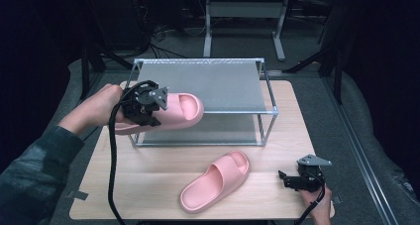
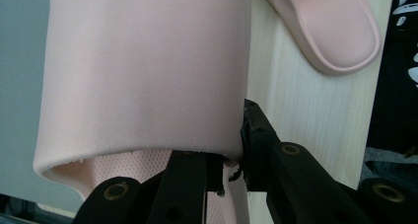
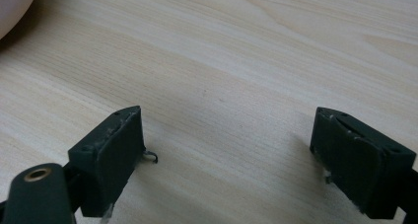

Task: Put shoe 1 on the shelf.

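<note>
Right gripper [image 1: 292, 179]: jaws wide, empty, low over table [image 1: 148, 185] | left gripper [image 1: 148, 106]: clamped on pink slipper [image 1: 183, 111], toe pointing away along jaws, beside rack [image 1: 208, 81] shelf | second slipper [image 1: 215, 180] between grippers, nearer right one, long axis diagonal.

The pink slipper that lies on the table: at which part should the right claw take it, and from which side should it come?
Probably the side rim near the heel of the slipper on the table. It lies flat, sole down, heel toward the near edge. The right claw rests to its right with jaws open, so a low, level approach from that side seems shortest. The wall there looks thin enough to pinch, as the left claw does on the lifted slipper.
</note>
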A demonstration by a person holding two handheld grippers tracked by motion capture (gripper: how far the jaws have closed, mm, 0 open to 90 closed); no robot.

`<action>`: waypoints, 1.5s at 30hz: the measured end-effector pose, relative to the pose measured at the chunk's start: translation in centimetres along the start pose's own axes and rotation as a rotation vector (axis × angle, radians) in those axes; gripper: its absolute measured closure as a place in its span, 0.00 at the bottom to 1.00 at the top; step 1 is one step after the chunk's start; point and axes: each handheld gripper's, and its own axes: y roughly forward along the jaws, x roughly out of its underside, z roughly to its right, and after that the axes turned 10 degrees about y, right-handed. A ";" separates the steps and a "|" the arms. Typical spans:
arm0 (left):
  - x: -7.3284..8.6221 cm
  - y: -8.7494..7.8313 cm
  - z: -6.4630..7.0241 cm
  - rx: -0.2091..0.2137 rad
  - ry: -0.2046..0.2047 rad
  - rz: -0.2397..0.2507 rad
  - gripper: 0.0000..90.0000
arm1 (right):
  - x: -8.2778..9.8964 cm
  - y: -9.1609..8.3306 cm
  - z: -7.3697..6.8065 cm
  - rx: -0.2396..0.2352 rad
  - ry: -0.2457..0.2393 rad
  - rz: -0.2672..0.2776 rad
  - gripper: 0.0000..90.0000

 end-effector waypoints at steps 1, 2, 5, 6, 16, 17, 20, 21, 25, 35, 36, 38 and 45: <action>-0.1 0.0 -0.3 0.003 -0.007 -0.002 0.91 | 0.0 0.0 0.0 0.000 0.000 0.000 0.14; -0.1 0.0 -0.6 0.006 -0.014 -0.001 0.91 | 0.0 -0.1 0.0 0.001 -0.002 -0.010 0.14; -0.2 0.0 -1.3 -0.002 -0.046 -0.010 0.91 | 0.0 -0.1 0.0 0.001 -0.001 -0.010 0.14; -0.3 0.0 -1.7 -0.011 -0.062 -0.005 0.91 | 0.0 -0.1 0.0 0.003 -0.002 -0.010 0.14; -0.9 -0.1 -3.7 -0.059 -0.234 0.027 0.91 | 0.0 -0.1 0.0 0.002 -0.001 -0.009 0.14; -1.1 -0.1 -3.8 -0.063 -0.246 0.027 0.91 | 0.0 -0.1 0.0 0.002 -0.001 -0.009 0.14; -1.5 0.2 -4.3 -0.066 -0.275 0.014 0.91 | 0.0 0.0 0.0 0.003 0.000 -0.003 0.14; -1.6 0.3 -4.5 -0.066 -0.290 0.014 0.91 | 0.0 -0.1 0.0 0.002 0.000 -0.010 0.14; -2.0 0.5 -5.3 -0.068 -0.353 0.005 0.92 | 0.0 0.0 0.0 0.003 0.000 -0.002 0.14; -3.1 1.1 -7.9 -0.041 -0.506 -0.006 0.91 | 0.0 0.0 0.0 0.002 0.000 -0.002 0.14; -3.1 1.2 -8.2 -0.043 -0.523 -0.006 0.91 | 0.0 0.0 0.0 0.001 0.001 -0.002 0.14; -3.3 1.5 -8.8 -0.048 -0.545 -0.013 0.91 | 0.0 0.0 0.0 0.002 0.000 -0.002 0.14; -3.5 2.7 -10.6 -0.063 -0.704 -0.024 0.92 | 0.0 -0.1 0.0 0.005 0.000 -0.012 0.14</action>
